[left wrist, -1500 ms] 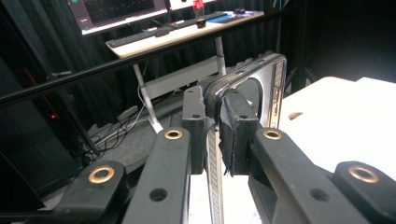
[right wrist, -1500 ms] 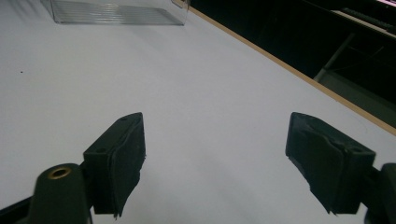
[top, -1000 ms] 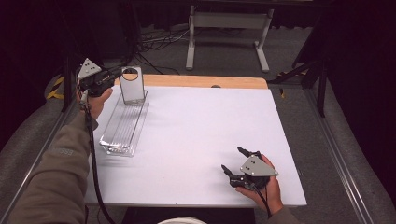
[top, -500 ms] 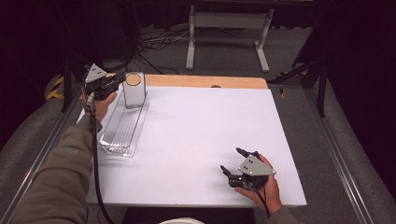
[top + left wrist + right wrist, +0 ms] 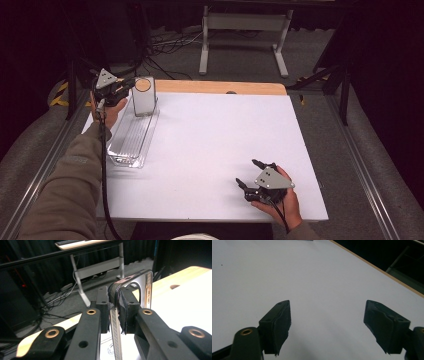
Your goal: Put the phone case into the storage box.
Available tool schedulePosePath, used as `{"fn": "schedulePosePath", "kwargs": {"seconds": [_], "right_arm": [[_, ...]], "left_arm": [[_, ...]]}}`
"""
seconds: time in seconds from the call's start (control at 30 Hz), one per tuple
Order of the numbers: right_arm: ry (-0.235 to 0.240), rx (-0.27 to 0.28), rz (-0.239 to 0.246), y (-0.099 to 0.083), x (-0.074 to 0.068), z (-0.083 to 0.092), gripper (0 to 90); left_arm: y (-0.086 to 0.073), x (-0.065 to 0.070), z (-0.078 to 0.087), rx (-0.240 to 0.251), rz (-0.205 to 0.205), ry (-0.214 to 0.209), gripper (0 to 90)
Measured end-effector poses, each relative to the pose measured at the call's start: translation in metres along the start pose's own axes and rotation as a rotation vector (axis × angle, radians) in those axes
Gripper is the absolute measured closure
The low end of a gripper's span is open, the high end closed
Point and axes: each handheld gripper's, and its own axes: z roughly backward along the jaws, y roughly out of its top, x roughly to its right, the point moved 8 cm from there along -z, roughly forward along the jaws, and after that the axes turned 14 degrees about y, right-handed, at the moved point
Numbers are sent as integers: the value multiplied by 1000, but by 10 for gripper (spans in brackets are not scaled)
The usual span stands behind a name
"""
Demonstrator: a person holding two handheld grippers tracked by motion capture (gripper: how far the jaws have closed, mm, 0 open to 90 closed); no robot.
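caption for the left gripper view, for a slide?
Left gripper clamps a phone edge-on, upright above the white table.

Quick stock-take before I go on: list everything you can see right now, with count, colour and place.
Phone: one, silvery with a round tan patch near its top, upright at the far end of the tray, clamped at its edge.
Tray: one, clear plastic, long, at the table's left side.
Table: one, white top with a wooden strip along the far edge.
Stand: one, pale grey metal, on the floor beyond the table.
Cables: several, dark, on the floor beside the stand.
Left gripper: one, black, shut on the phone.
Right gripper: one, black, open, low over the table's near right corner.
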Motion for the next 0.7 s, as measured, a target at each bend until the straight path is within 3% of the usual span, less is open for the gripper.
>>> {"fn": "schedulePosePath", "kwargs": {"seconds": [0.37,0.47,0.7], "right_arm": [[8,-2,3,1,-3,0,232],[14,0,2,2,-4,0,232],[18,-3,5,3,-7,0,232]], "left_arm": [[1,-1,-12,-31,-43,49,718],[2,1,-13,-34,-49,67,659],[1,-5,-14,-46,-66,135,565]]}}
